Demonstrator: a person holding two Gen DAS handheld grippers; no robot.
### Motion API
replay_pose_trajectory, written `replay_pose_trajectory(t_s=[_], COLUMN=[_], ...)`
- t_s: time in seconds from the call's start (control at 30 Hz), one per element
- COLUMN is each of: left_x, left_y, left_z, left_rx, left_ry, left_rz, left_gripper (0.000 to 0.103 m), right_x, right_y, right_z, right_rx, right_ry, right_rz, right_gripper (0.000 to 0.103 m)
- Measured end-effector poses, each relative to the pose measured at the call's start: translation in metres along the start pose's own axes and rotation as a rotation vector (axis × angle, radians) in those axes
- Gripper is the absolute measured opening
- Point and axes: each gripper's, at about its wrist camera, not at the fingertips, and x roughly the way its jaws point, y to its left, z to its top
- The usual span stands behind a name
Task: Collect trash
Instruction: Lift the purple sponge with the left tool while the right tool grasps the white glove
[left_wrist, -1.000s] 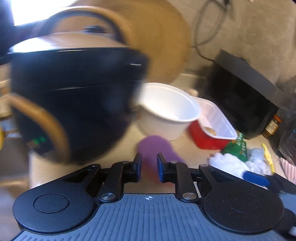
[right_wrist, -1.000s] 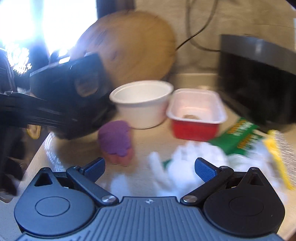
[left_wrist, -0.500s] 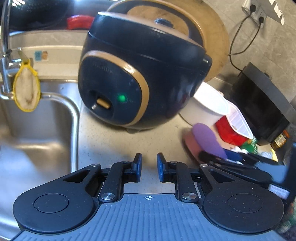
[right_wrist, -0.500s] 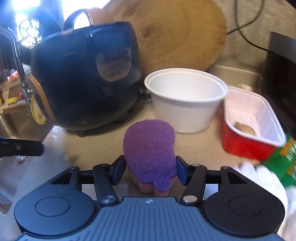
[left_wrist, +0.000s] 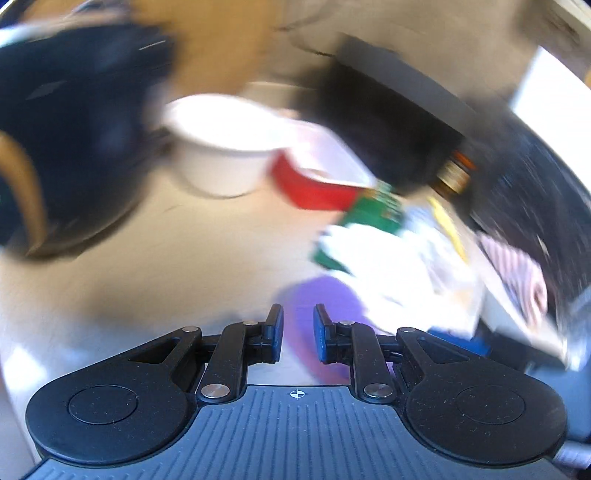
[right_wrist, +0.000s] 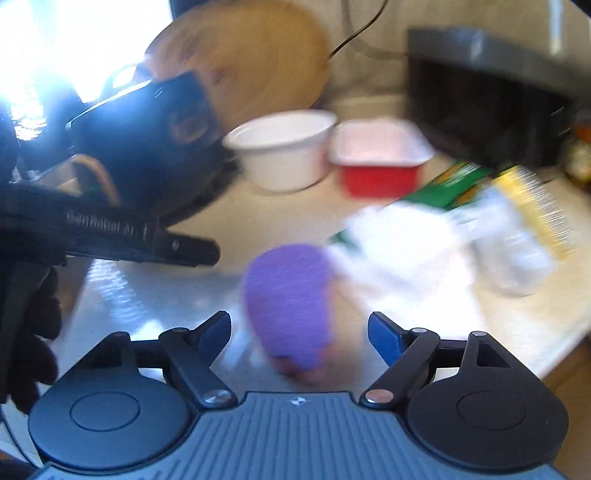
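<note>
The purple sponge (right_wrist: 290, 306) lies on the table (right_wrist: 155, 299) between the right hand-held gripper (right_wrist: 300, 332)'s jaws, which have just been opening and stand wide, clear of it. The left hand-held gripper (left_wrist: 297, 334), angled downward, is narrow and empty. Beyond the sponge sit crumpled white tissue (right_wrist: 402, 251), a green wrapper (right_wrist: 447, 184), a white bowl (right_wrist: 284, 151) and a red tray (right_wrist: 380, 162).

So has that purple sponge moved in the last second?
Yes. In the right wrist view the purple sponge has shifted right, away from the black rice cooker, and now lies against the white crumpled paper, apart from both fingers of the right gripper, whose jaws have just been opening.
</note>
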Motion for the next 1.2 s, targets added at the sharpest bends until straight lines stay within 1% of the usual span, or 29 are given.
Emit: replay_pose_trajectory(t_s=[0.07,0.13,0.2,0.23,0.3,0.37,0.43,0.5,0.53,0.6,0.63,0.67,0.73,0.8,0.83,0.9,0.93,1.03,1.1,1.13,1.17,1.2], left_x=[0.005,0.009,0.018,0.023,0.030,0.034,0.035,0.027,0.023,0.013,0.006,0.000,-0.009,-0.013,-0.013,-0.006,0.001,0.029,0.035,0.038,0.039,0.041], left_y=[-0.022,-0.047,-0.071,-0.082,-0.096,-0.105,-0.105,-0.100,-0.095,-0.084,-0.075,-0.065,-0.047,-0.037,-0.035,-0.038,-0.042,-0.055,-0.067,-0.071,-0.075,-0.078], left_z=[-0.002,-0.008,-0.013,-0.017,-0.026,-0.037,-0.049,-0.059,-0.062,-0.064,-0.063,-0.060,-0.048,-0.034,-0.027,-0.016,-0.014,-0.016,-0.023,-0.026,-0.027,-0.027], left_rx=[0.101,0.217,0.331,0.383,0.481,0.568,0.644,0.709,0.720,0.706,0.681,0.641,0.521,0.409,0.373,0.335,0.338,0.394,0.463,0.483,0.497,0.506], left_ry=[-0.001,0.003,0.007,0.006,0.015,0.025,0.024,0.004,0.001,-0.004,-0.005,-0.001,0.021,0.011,-0.002,-0.022,-0.019,0.047,0.042,0.053,0.060,0.070], left_rz=[-0.006,-0.021,-0.047,-0.050,-0.028,0.007,0.051,0.075,0.092,0.127,0.144,0.144,0.083,0.035,0.028,0.045,0.062,0.103,0.101,0.101,0.094,0.089], left_gripper=[0.021,0.021,0.021,0.022,0.022,0.024,0.025,0.026,0.026,0.026,0.026,0.026,0.025,0.025,0.025,0.025,0.025,0.025,0.028,0.039,0.044,0.053], right_x=[-0.009,-0.014,-0.017,-0.018,-0.023,-0.024,-0.024,-0.016,-0.014,-0.015,-0.014,-0.014,-0.011,-0.006,-0.004,-0.001,0.000,0.000,0.000,0.000,0.000,0.000], right_y=[-0.021,-0.044,-0.064,-0.072,-0.084,-0.091,-0.090,-0.087,-0.087,-0.083,-0.081,-0.078,-0.074,-0.071,-0.070,-0.068,-0.068,-0.071,-0.075,-0.077,-0.080,-0.082], right_z=[0.000,-0.001,-0.005,-0.007,-0.013,-0.018,-0.025,-0.028,-0.028,-0.028,-0.027,-0.027,-0.028,-0.028,-0.028,-0.027,-0.027,-0.025,-0.024,-0.024,-0.024,-0.024], right_rx=[0.045,0.120,0.209,0.254,0.329,0.375,0.385,0.387,0.388,0.388,0.384,0.380,0.374,0.369,0.366,0.359,0.355,0.351,0.356,0.361,0.368,0.374], right_ry=[-0.012,-0.010,0.009,0.018,0.030,0.043,0.056,0.072,0.078,0.079,0.078,0.077,0.079,0.088,0.092,0.096,0.095,0.089,0.086,0.085,0.083,0.081], right_rz=[-0.114,-0.220,-0.302,-0.327,-0.340,-0.336,-0.336,-0.343,-0.341,-0.329,-0.323,-0.317,-0.301,-0.281,-0.272,-0.260,-0.255,-0.256,-0.263,-0.266,-0.269,-0.271], right_gripper=[0.085,0.085,0.085,0.086,0.086,0.087,0.088,0.088,0.088,0.088,0.088,0.088,0.089,0.089,0.089,0.089,0.089,0.089,0.090,0.091,0.091,0.091])
